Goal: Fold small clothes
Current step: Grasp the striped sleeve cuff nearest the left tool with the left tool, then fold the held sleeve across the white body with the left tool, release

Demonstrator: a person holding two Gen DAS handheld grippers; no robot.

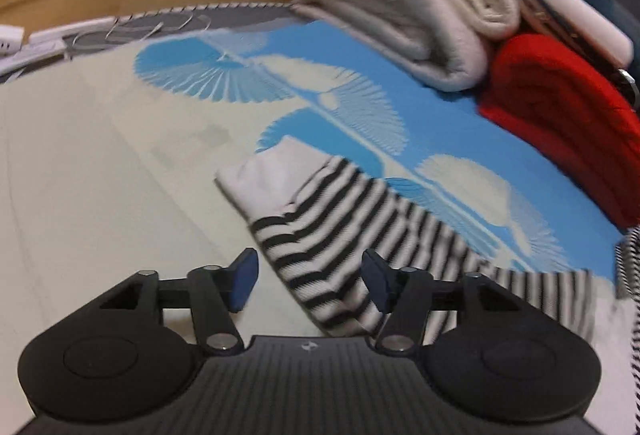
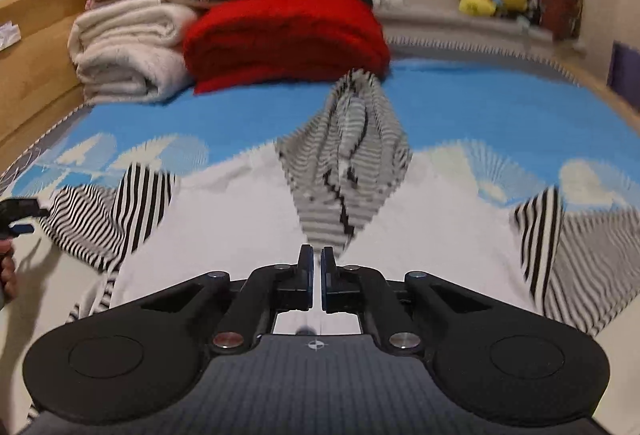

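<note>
Left gripper point(image 1: 310, 283): matte black body with two rounded lobes, each bearing a shallow circular recess; ribbed dark-grey centre plate with a small white crosshair mark; black linkage arms on silver pivot pins; blue pads point(image 1: 245, 279) on the fingers.

Right gripper point(image 2: 316, 281): same build, black lobed housing, ribbed grey plate, crosshair mark, silver pins, black fingers edged in blue.

Hand point(image 2: 8, 275): bare skin, brownish, seen only in part at the frame edge.
</note>
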